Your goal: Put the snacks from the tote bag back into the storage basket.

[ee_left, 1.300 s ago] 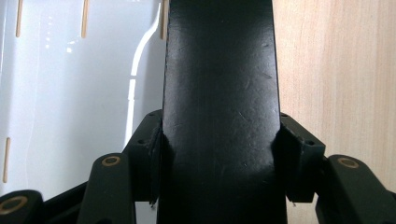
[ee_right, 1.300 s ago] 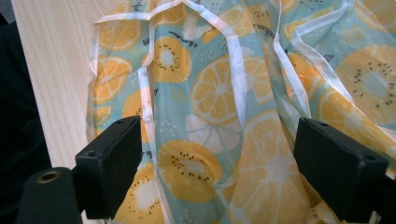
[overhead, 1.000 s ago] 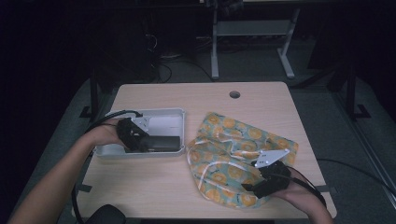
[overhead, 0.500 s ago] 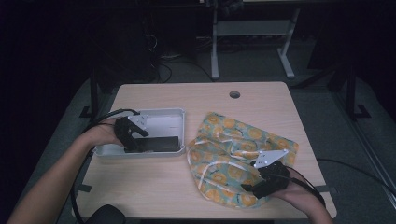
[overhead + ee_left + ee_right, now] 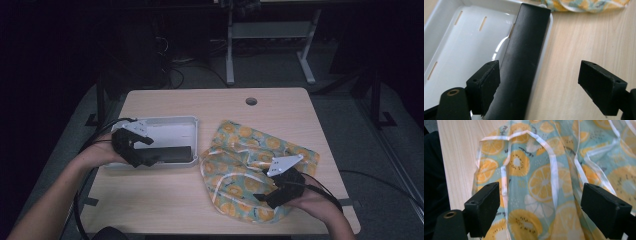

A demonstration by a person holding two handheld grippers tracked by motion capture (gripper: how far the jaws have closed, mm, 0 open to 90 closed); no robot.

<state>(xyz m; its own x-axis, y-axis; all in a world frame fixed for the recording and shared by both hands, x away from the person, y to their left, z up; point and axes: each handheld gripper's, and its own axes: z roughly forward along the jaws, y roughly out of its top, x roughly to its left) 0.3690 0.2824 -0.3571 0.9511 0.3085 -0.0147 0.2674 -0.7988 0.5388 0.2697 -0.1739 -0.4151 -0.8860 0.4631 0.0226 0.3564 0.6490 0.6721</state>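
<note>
Lying lengthwise along the tray's [image 5: 187, 125] near wall, black bar [image 5: 172, 153].

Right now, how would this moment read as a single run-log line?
left gripper: jaws just opened, black bar released on white tray edge | right gripper: open over fruit-print cloth | table

Both forearms enter from the bottom edge of the high view, each hand wrapped around the body of a gripper. The left gripper [image 5: 150, 156] sits at the left, pointing toward the right, its jaws wide apart and just opened further, pads clear of contact. The right gripper [image 5: 262, 196] sits low at the right, angled toward the left, jaws spread wide with nothing pinched between the pads.
</note>
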